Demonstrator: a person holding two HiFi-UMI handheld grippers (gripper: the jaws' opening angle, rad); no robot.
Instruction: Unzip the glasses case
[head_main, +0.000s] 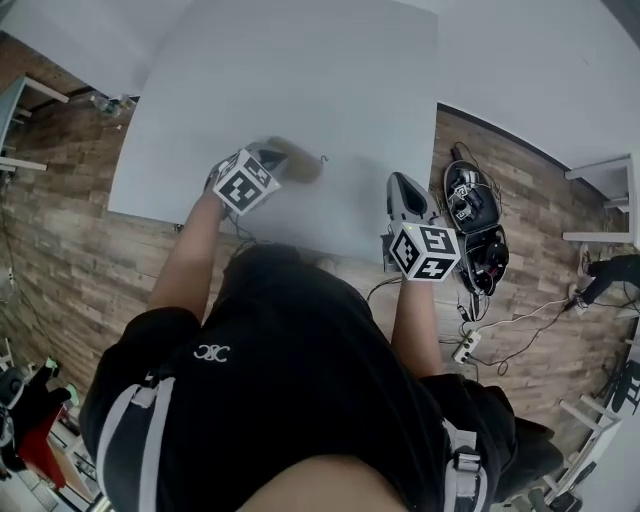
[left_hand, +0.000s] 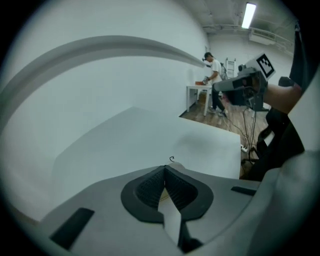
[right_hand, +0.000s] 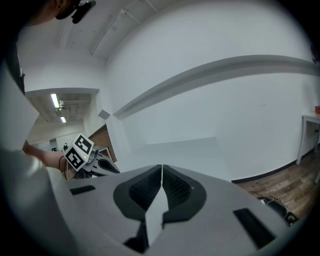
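Head view shows a smooth white worktop (head_main: 300, 70) standing on a wood-plank floor (head_main: 70, 250). The glasses case (head_main: 297, 162), a tan rounded blur, lies near the worktop's front edge, just past the tip of the left hand-held gripper (head_main: 272, 157). A thin black curl (head_main: 323, 158) sits beside it. In the left gripper view the ribbed dark pads (left_hand: 150, 187) meet with nothing between them and hide most of the case. The right hand-held gripper (head_main: 400, 186), at the worktop's front right edge, is likewise closed on nothing.
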